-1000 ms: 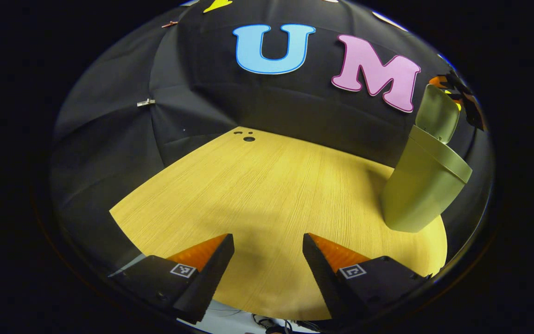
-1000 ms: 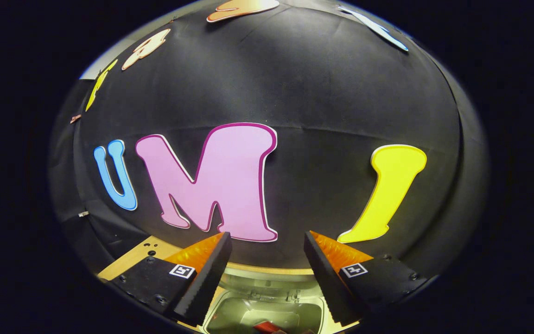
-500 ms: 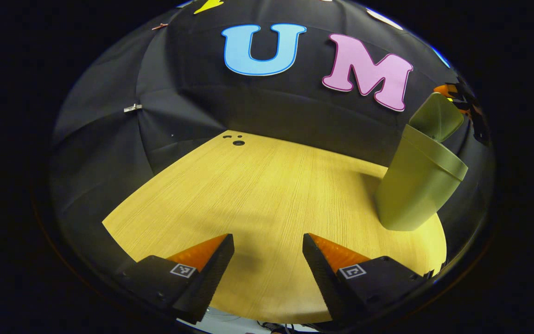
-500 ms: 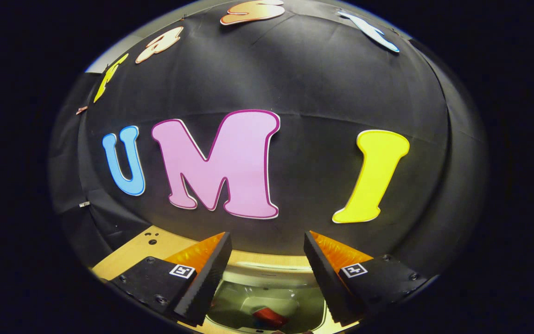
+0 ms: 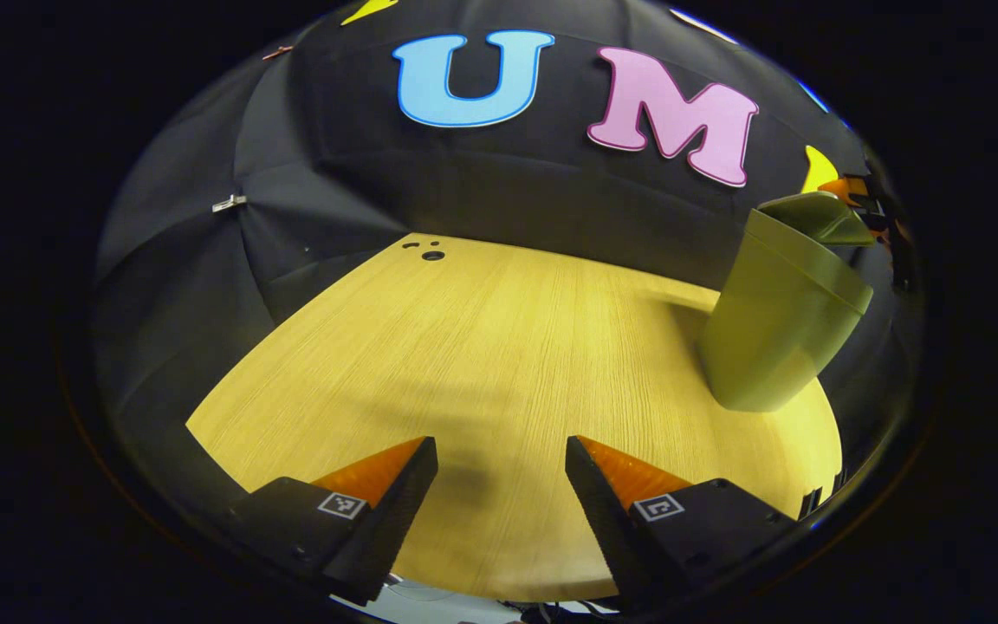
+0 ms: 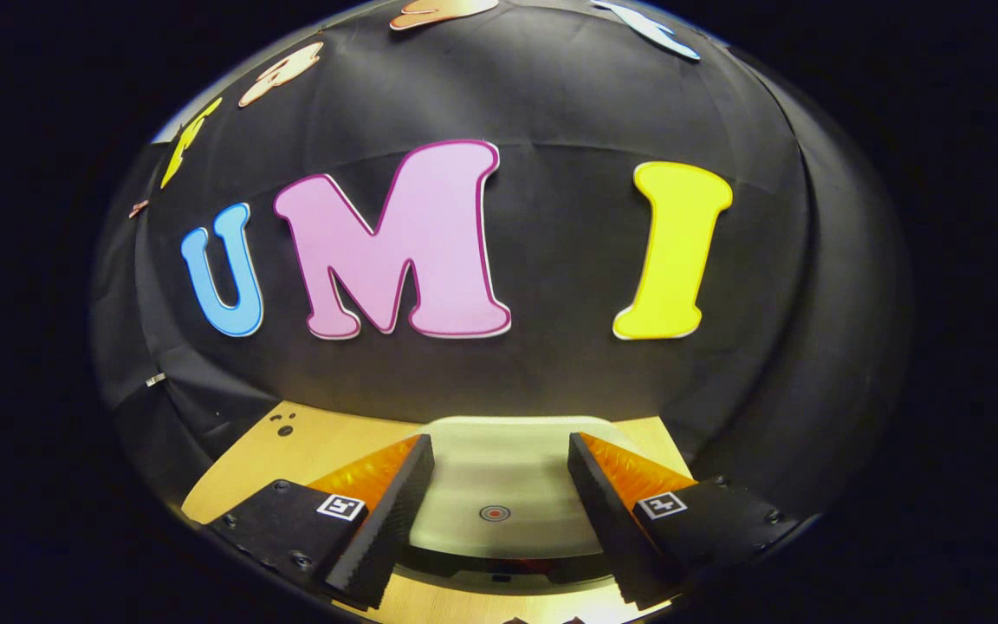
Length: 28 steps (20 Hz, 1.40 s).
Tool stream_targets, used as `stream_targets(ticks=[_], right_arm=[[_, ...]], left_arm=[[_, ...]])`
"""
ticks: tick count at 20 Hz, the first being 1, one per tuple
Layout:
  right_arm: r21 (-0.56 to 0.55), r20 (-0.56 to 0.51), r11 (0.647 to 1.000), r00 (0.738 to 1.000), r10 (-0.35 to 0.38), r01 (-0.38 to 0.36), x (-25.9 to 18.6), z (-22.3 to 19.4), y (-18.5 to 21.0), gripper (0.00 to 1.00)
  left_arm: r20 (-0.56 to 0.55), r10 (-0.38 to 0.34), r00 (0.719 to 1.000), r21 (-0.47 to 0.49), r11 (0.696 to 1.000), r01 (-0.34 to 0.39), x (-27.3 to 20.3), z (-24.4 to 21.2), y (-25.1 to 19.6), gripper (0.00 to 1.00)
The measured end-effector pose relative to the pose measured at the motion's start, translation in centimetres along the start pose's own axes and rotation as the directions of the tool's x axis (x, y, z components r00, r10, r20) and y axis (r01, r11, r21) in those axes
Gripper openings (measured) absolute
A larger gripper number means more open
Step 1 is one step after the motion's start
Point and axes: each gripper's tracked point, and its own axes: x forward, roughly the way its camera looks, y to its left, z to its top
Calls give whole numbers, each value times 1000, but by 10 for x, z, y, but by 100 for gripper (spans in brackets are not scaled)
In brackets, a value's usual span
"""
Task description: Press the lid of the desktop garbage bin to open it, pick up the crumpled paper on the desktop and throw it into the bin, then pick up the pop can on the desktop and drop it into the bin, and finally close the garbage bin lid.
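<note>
Almost shut, lid (image 6: 499, 485) tilts over olive bin (image 5: 776, 329).

black cloth wall (image 5: 482, 191) behind a light wooden table (image 5: 482, 364).

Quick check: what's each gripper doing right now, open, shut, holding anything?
Left gripper: open, empty, over the table.
Right gripper: open, empty, just above the bin lid, which is partly down.

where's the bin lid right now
In the right gripper view the lid lies just beyond the open right gripper; in the left gripper view it tops the bin, far right.
</note>
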Motion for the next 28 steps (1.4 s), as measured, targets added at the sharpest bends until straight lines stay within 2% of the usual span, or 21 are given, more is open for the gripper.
stream_targets(ticks=[8, 17, 24, 28], right_arm=[[-20, -38, 999, 998, -46, 45, -4, -40, -2, 98], [-22, 21, 997, 997, -74, 75, -25, -50, 2, 99], [17, 21, 997, 997, -72, 72, -27, -54, 2, 100], [-24, 61, 996, 995, -83, 85, -28, -61, 4, 100]], left_arm=[[-14, -42, 999, 44, 998, 43, -2, -5, -4, 96], [-35, -63, 997, 20, 998, 64, 3, -16, -2, 96], [-59, -88, 994, 52, 994, 91, 7, -32, -15, 96], [-66, -101, 993, 77, 991, 106, 4, -35, -21, 96]])
